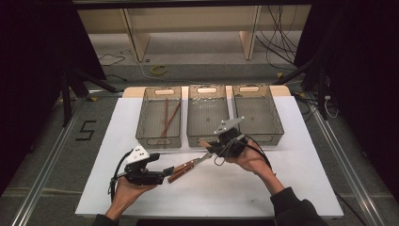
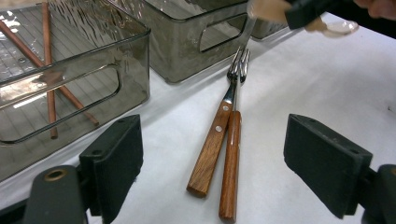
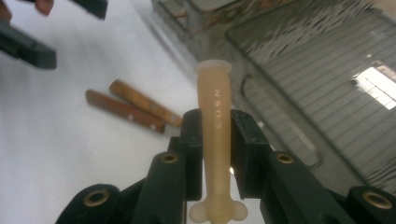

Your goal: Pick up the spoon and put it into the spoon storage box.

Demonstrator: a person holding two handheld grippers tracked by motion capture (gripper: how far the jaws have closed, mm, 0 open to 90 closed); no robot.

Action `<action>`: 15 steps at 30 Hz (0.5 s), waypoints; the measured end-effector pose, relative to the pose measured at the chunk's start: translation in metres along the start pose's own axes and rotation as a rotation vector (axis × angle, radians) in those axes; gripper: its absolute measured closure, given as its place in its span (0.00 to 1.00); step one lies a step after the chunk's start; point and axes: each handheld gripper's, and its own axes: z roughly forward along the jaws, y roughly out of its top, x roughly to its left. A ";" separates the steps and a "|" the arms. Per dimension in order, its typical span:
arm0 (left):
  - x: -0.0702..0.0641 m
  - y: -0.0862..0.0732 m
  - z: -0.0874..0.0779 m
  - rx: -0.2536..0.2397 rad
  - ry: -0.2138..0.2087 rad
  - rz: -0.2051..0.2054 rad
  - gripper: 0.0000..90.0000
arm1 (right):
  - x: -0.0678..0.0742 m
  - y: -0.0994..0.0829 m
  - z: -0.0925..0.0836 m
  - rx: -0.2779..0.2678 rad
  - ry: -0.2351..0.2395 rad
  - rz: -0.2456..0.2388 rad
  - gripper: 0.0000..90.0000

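Dim room, dark curtains at both sides, cables and pale shelving on the floor beyond; a white table [image 1: 141, 188] carries three smoky clear bins in a row along its far edge. Left bin [image 1: 159, 117] holds two thin reddish-brown sticks [image 1: 168, 117], crossed and lying lengthwise. Middle bin [image 1: 207, 115] and right bin [image 1: 257, 113] look bare inside. Right claw [image 1: 210, 148], held in the person's right hand in front of the middle bin's near wall, is pinching a pale tan plastic utensil handle [image 3: 215, 135]; pads pressed against both sides of the shaft, flared end sticking out past the jaws, raised lettering along it. In the left gripper view the same piece shows at top right, with what looks like a clear spoon bowl at its other end, raised off the table. Two wood-handled forks [image 2: 223, 140] lie on the table between the claws, side by side and touching, tines toward the bins, handle ends toward the left claw. Left claw [image 1: 163, 172] is spread wide, nothing between its pads, resting low near the front left of the table, pointed at the fork handles but apart from them.
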 end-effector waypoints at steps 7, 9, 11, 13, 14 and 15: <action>0.000 0.000 0.000 -0.001 -0.001 0.000 0.21 | -0.015 0.017 -0.002 -0.019 -0.035 0.023 0.85; 0.000 0.000 0.000 0.002 -0.003 0.003 0.21 | -0.020 0.020 0.000 -0.021 -0.050 0.033 0.85; 0.000 0.000 0.000 -0.001 -0.003 -0.001 0.21 | -0.025 0.023 0.001 -0.024 -0.059 0.048 0.85; 0.000 0.000 0.000 0.001 -0.004 -0.001 0.21 | -0.030 0.027 0.002 -0.027 -0.068 0.059 0.85; 0.000 0.000 0.000 0.002 -0.004 0.000 0.21 | -0.033 0.029 0.003 -0.025 -0.074 0.062 0.85; 0.000 0.000 0.000 0.001 -0.005 0.000 0.21 | -0.035 0.031 0.004 -0.028 -0.081 0.066 0.85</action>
